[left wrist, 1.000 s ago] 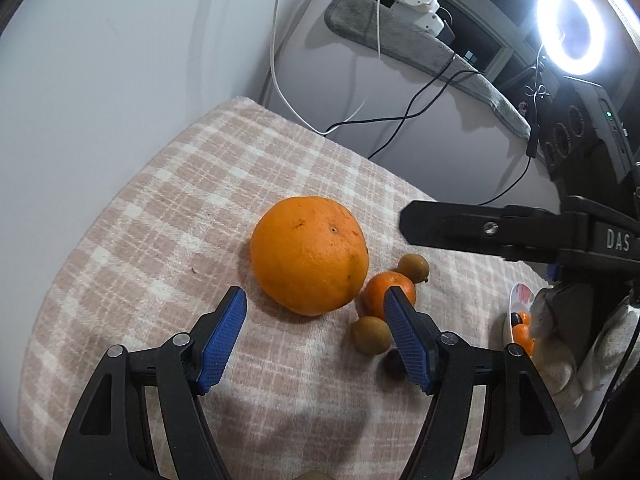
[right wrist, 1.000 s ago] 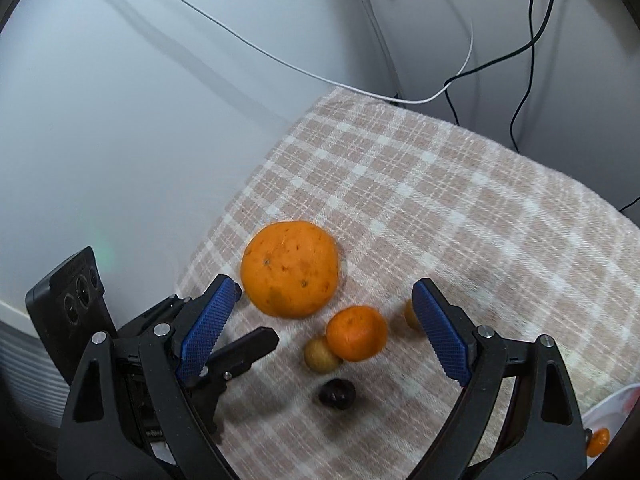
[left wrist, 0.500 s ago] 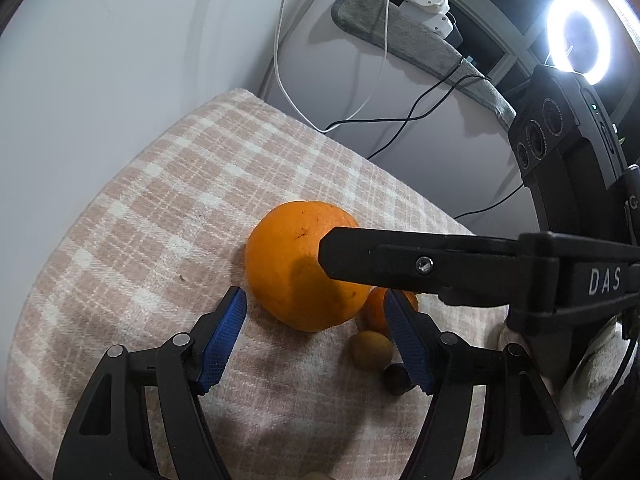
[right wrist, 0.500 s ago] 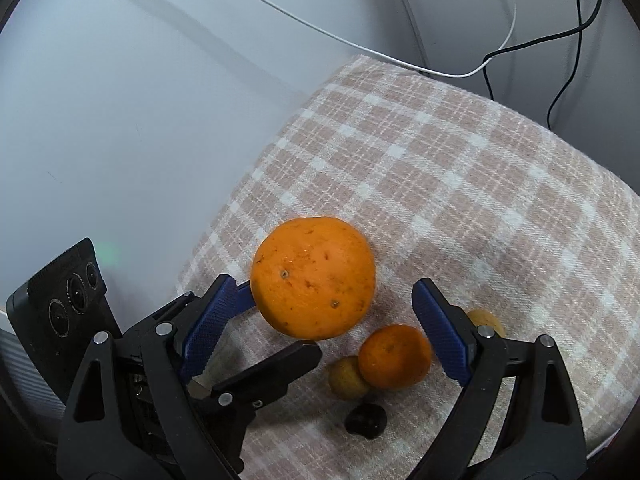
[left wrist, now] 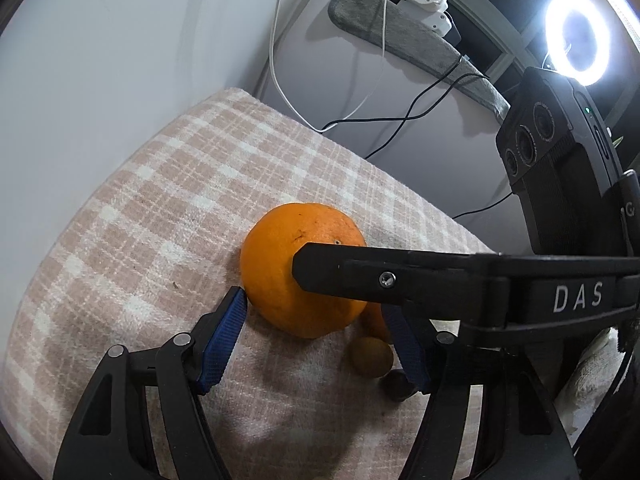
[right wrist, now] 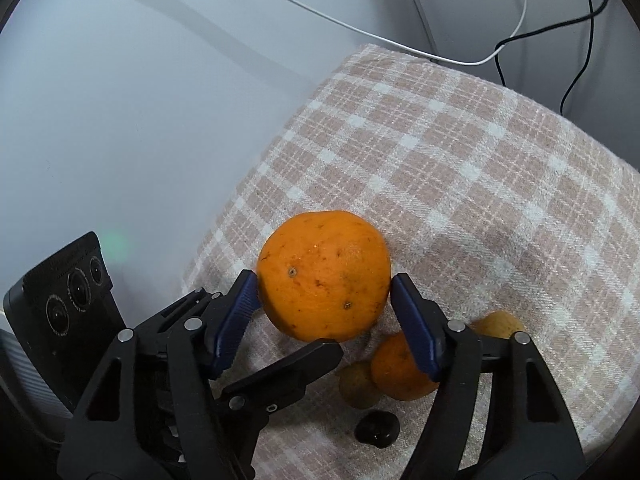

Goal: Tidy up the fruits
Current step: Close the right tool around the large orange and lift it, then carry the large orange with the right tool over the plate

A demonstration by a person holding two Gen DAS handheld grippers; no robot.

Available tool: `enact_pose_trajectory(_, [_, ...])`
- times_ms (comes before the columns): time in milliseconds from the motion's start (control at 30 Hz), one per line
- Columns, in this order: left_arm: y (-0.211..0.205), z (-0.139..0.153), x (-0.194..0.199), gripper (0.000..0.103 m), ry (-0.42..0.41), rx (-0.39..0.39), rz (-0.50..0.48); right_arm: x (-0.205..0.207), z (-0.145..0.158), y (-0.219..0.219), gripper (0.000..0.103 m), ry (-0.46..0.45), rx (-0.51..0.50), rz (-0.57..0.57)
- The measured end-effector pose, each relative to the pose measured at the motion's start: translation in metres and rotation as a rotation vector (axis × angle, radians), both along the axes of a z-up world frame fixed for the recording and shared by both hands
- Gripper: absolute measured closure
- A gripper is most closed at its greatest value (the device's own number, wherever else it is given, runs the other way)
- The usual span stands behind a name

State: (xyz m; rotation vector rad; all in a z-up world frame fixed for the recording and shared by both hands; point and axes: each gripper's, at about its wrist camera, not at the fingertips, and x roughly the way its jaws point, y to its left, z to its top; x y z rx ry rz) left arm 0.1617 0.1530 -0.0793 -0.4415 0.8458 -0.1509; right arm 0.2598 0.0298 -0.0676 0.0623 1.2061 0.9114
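Both grippers are closing on the big orange (right wrist: 323, 276), right gripper (right wrist: 324, 300) pads touching it, left gripper (left wrist: 314, 328) half-wide around it; next, a lift clear of the small fruits at its five o'clock.

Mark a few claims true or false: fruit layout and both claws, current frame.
1. The large orange sits between the right claw's pads. True; the jaws are closing on it.
2. The fruit lies on bare wood. False: on a plaid cloth.
3. A dark small fruit lies near the small orange. True.
4. The left claw grips the small orange. False: it grips nothing; its jaws are closing, the large orange just beyond its tips.
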Motion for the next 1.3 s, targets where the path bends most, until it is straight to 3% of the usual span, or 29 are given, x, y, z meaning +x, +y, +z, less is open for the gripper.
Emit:
enact_pose_trajectory(167, [-0.005, 0.002, -0.002, 0.038, -0.003, 0.044, 0.001, -0.007, 0.003, -0.002, 0.032, -0.031, -0.007, 0.005])
enact_pose_trajectory(700, [-0.033, 0.026, -0.024, 0.038, -0.066, 0.075, -0.029, -0.034, 0.033, -0.029, 0.032, -0.11, 0.016, -0.008])
enact_pose_trajectory(1300, [-0.111, 0.057, -0.046, 0.038, -0.142, 0.097, -0.145, -0.088, 0.063, -0.122, 0.033, -0.176, 0.016, -0.084])
